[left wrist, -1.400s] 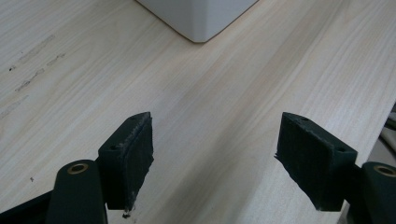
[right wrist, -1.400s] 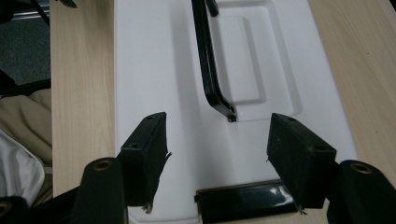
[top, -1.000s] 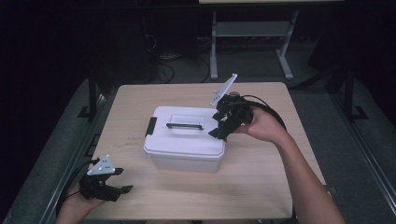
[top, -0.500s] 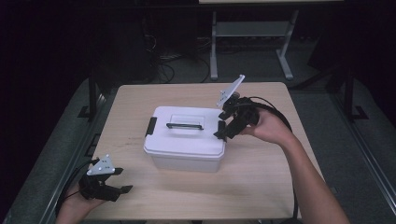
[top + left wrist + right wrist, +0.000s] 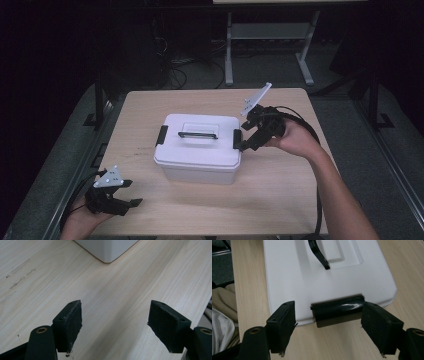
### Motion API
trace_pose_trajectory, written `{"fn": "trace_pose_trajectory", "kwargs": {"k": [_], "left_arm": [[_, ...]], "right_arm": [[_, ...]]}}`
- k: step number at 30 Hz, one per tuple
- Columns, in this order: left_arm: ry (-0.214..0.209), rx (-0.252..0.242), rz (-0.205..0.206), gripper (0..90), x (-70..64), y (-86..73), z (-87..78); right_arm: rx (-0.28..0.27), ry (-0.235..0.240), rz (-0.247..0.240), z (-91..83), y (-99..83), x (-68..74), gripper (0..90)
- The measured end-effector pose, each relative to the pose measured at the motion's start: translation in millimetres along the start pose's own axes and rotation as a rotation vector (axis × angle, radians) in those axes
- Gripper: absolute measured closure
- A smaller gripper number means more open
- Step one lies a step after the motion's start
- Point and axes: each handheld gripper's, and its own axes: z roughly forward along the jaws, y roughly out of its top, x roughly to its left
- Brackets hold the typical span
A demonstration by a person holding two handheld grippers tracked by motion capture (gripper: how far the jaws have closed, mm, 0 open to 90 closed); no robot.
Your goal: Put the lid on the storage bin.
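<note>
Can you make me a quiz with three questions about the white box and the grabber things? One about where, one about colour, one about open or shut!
1. Where is the right gripper?
A. at the latch on the white box's right end
B. on top of the lid's handle
C. lying flat at the table's far left corner

2. What colour is the handle on the lid of the white box?
A. red
B. black
C. yellow

3. How are the jaws of the left gripper?
A. shut on the box
B. shut on a cloth
C. open, with nothing between them

Answers:
1 A: in the right gripper view its jaws stand on either side of the black latch.
2 B: the handle shows black against the white lid.
3 C: in the left gripper view just bare table shows between the jaws.
</note>
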Motion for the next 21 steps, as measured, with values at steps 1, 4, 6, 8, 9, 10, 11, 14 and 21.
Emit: {"fn": "trace_pose_trajectory", "kwargs": {"k": [1, 4, 6, 8, 9, 10, 11, 14, 21], "left_arm": [[0.0, 0.003, 0.001, 27.0, 0.0, 0.0, 0.1], [0.001, 0.001, -0.001, 27.0, 0.0, -0.2, -0.1], [0.003, 0.0, -0.003, 27.0, -0.1, -0.4, -0.3], [0.003, 0.001, -0.004, 27.0, -0.1, -0.5, -0.2], [0.002, 0.001, -0.004, 27.0, -0.1, -0.7, -0.1], [0.003, 0.002, -0.004, 27.0, 0.0, -0.7, -0.1], [0.003, 0.002, -0.005, 27.0, 0.0, -0.7, -0.2], [0.005, -0.002, -0.003, 26.9, 0.0, -0.6, -0.6], [0.006, 0.0, -0.001, 27.0, -0.3, -0.2, -0.7]], "right_arm": [[-0.001, 0.0, 0.002, 0.0, -1.1, -0.2, 27.2], [0.0, -0.001, 0.011, -0.2, -4.1, -0.1, 27.1], [-0.003, 0.0, 0.011, -0.2, -6.2, -0.4, 27.1], [0.005, 0.0, 0.016, -0.1, -8.0, -0.4, 26.8], [0.002, -0.002, 0.012, 0.1, -8.9, -0.7, 26.8], [0.004, -0.001, 0.02, -0.4, -9.7, -0.1, 26.8], [0.0, -0.001, 0.014, -0.4, -10.7, -0.5, 26.8], [0.004, -0.004, 0.025, -1.2, -14.1, -0.2, 26.8], [0.003, -0.006, 0.038, -2.3, -21.7, -0.5, 26.6]]}}
